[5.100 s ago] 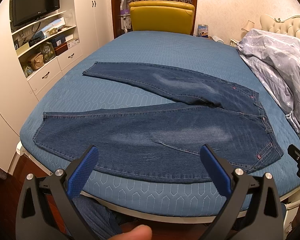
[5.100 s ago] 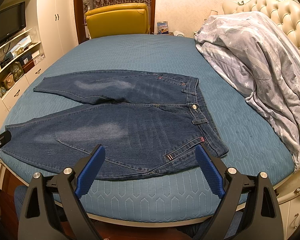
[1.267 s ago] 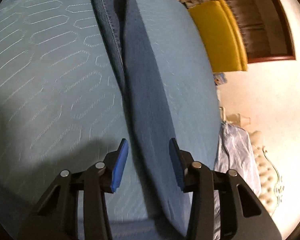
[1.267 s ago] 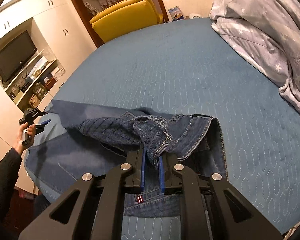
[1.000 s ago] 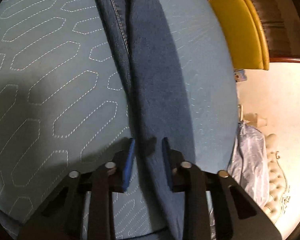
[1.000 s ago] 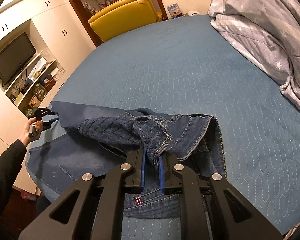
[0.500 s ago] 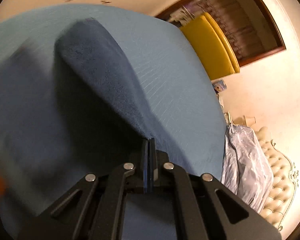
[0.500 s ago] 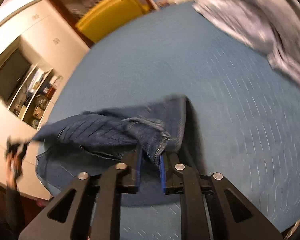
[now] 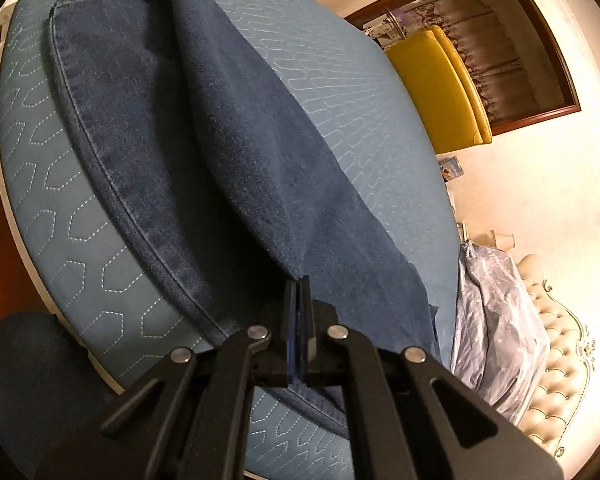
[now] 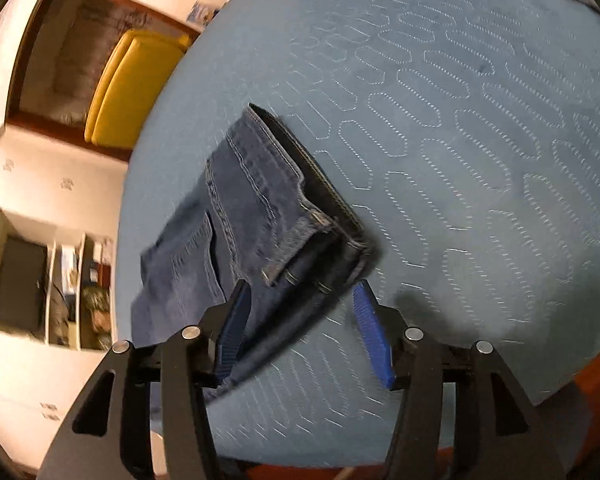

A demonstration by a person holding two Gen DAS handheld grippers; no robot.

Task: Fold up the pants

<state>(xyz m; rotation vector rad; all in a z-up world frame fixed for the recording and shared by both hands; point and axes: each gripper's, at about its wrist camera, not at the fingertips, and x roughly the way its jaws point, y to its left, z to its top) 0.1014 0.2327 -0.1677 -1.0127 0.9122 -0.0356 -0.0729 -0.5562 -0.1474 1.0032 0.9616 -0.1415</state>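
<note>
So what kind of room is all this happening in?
Most likely a home bedroom: the dark blue denim pants lie on a bed with a quilted teal cover, beside a cream tufted headboard and a rumpled grey star-print duvet.

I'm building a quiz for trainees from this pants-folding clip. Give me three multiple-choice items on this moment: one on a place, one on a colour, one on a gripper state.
1. Where do the jeans lie?
A. on the blue bedspread
B. on the yellow chair
C. on the floor

2. What colour are the pads of the right gripper?
A. red
B. blue
C. white

3. How does the left gripper stand?
A. wide open above the bed
B. shut on the jeans
C. out of view

Answers:
1 A, since quilted bedspread surrounds the denim in both views.
2 B, as both pads show bright blue in the right wrist view.
3 B, because its jaws meet with a lifted fold of denim pinched between them.
</note>
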